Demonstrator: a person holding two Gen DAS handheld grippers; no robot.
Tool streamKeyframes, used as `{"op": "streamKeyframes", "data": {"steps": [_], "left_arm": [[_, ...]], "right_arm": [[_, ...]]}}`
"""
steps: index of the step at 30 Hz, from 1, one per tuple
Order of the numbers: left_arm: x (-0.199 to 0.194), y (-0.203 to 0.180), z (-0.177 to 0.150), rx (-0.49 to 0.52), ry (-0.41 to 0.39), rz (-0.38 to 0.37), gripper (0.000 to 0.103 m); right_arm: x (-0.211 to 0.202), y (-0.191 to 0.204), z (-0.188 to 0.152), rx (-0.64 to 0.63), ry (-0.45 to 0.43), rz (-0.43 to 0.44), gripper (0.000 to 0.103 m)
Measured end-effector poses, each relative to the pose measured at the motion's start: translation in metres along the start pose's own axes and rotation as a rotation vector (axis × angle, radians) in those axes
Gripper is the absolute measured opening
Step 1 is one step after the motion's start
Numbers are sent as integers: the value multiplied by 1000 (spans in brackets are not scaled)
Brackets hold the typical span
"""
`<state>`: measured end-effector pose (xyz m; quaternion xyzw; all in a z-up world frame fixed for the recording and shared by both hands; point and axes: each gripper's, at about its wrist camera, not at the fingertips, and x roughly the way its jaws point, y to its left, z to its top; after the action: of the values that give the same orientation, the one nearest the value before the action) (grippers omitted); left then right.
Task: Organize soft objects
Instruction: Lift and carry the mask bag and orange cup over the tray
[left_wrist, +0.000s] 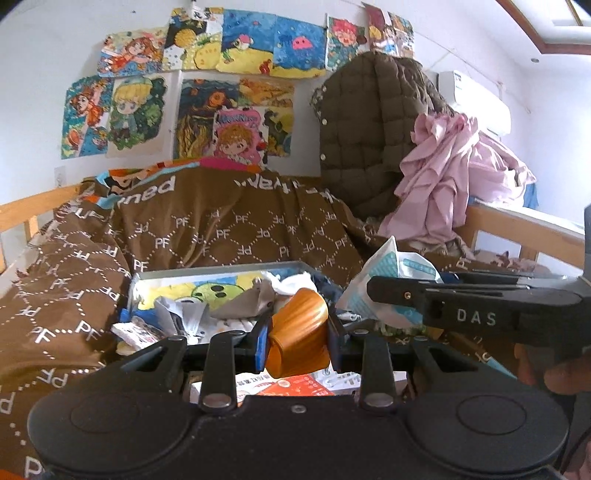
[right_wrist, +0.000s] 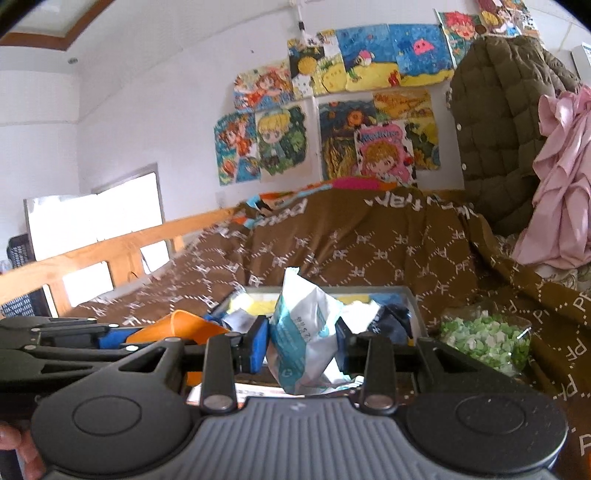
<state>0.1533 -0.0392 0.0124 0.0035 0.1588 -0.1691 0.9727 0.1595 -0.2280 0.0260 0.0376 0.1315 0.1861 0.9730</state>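
My left gripper (left_wrist: 297, 341) is shut on an orange ribbed cup (left_wrist: 299, 338), held tilted above the near edge of a metal-rimmed box (left_wrist: 221, 268) full of crumpled cloth and paper. My right gripper (right_wrist: 303, 345) is shut on a white and teal crinkly packet (right_wrist: 306, 339), held over the same box (right_wrist: 413, 299). The packet (left_wrist: 384, 291) and the right gripper's black arm show at the right of the left wrist view. The orange cup (right_wrist: 177, 328) and the left gripper show at the left of the right wrist view.
The box lies on a bed with a brown "PF" patterned quilt (left_wrist: 240, 229). A bag of green and white pieces (right_wrist: 484, 339) lies right of the box. A dark quilted jacket (left_wrist: 369, 136) and pink cloth (left_wrist: 443, 173) pile at the back right. Wooden bed rails (right_wrist: 110, 251) run along the sides.
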Motion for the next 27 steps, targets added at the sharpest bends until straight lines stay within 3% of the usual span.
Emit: {"op": "streamKeyframes", "data": {"steps": [8, 16, 27], "left_arm": [[-28, 3, 10, -29, -59, 55, 33], [-28, 16, 14, -63, -95, 110, 33], [16, 60, 36, -101, -143, 146, 33]], "right_arm": [[-13, 11, 4, 2, -48, 41, 40], [-9, 14, 8, 0, -81, 57, 40], [57, 28, 26, -56, -114, 55, 40]]}}
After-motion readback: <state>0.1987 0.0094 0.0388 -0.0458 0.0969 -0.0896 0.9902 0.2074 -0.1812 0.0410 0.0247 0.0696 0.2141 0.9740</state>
